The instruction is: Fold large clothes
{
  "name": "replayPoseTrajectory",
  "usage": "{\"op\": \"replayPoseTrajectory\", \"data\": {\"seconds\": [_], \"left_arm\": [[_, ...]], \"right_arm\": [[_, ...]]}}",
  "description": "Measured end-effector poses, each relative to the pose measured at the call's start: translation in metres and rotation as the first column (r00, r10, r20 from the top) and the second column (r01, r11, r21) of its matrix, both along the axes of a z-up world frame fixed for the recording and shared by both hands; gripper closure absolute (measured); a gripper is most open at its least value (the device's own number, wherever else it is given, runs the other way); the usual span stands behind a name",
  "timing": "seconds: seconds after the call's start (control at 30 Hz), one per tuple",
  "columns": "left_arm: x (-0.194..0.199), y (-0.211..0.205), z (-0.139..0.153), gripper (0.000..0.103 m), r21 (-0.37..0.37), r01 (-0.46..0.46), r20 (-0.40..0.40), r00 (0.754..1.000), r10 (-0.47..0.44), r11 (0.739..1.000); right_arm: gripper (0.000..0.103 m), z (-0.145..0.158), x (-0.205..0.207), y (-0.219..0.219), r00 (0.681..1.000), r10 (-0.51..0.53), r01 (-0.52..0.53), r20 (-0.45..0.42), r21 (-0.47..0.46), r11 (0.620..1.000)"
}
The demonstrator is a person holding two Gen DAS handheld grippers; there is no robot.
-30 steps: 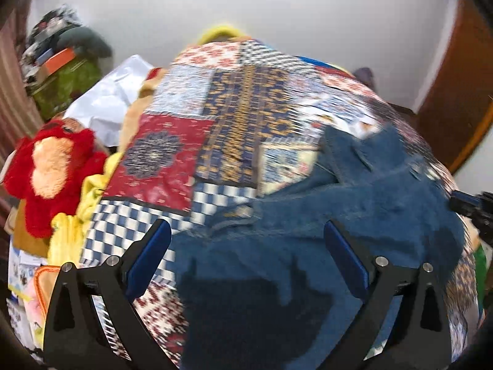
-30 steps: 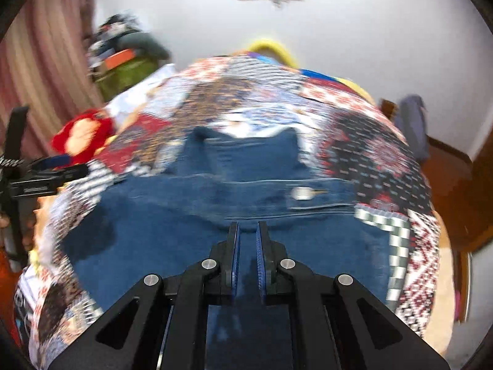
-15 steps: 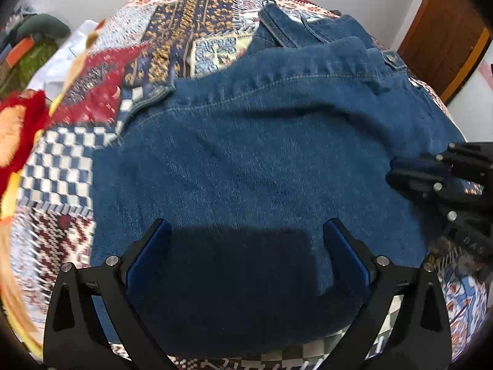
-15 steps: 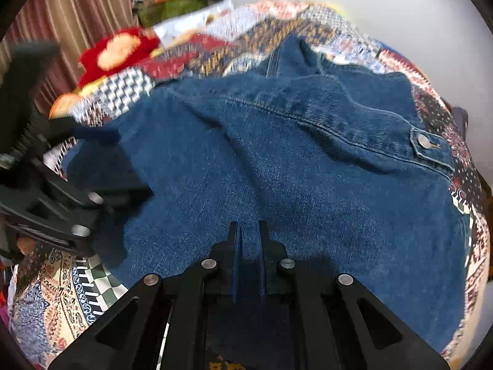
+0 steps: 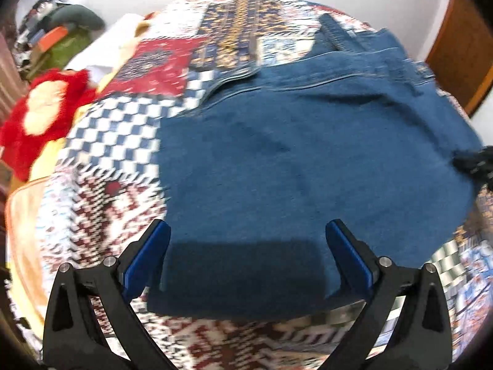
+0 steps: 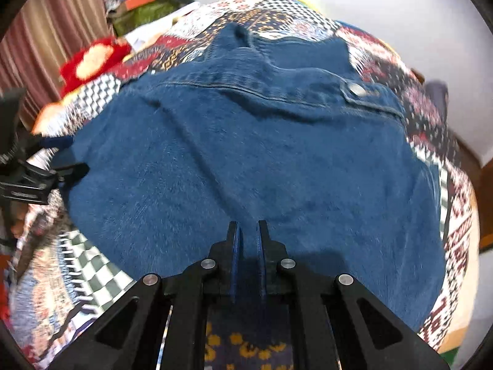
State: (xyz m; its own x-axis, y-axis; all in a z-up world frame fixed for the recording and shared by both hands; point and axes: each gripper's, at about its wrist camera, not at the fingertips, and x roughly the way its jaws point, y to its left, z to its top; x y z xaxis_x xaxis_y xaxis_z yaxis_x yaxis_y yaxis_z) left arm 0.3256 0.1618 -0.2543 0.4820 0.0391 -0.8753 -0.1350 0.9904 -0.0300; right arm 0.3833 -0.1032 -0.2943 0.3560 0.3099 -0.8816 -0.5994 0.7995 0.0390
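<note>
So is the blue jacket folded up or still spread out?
Partly folded. The jacket lies flat on the quilt, and a seam with a button sits doubled over the layer behind.

Blue denim jacket [image 6: 246, 154] lies spread flat across the patchwork bed cover [image 5: 117, 141], doubled over, its near hem folded edge toward me. A stitched seam runs across the far part; a buttoned tab with metal snap [image 6: 356, 89] sits at right.
</note>
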Motion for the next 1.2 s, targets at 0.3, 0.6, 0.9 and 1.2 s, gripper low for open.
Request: {"op": "replayPoseTrajectory", "data": {"seconds": [0.3, 0.6, 0.9, 1.2], "left_arm": [[-0.029, 0.043, -0.009, 0.0, -0.112, -0.142, -0.026, 0.99, 0.14, 0.983], [-0.059, 0.053, 0.005, 0.0, -0.019, -0.21, 0.01, 0.978, 0.21, 0.978], [-0.077, 0.05, 0.036, 0.0, -0.03, -0.256, 0.084, 0.963, 0.257, 0.966], [-0.071, 0.027, 0.01, 0.0, -0.309, -0.297, -0.007, 0.951, 0.31, 0.903]], "right_arm": [[0.097, 0.009, 0.001, -0.056, 0.991, -0.132, 0.132, 0.03, -0.017, 0.991], [0.098, 0.015, -0.002, -0.113, 0.962, -0.272, 0.273, 0.021, -0.022, 0.962], [0.097, 0.04, -0.016, -0.098, 0.955, -0.289, 0.292, 0.074, -0.033, 0.956], [0.097, 0.076, -0.034, -0.046, 0.976, -0.177, 0.166, 0.127, 0.086, 0.982]]}}
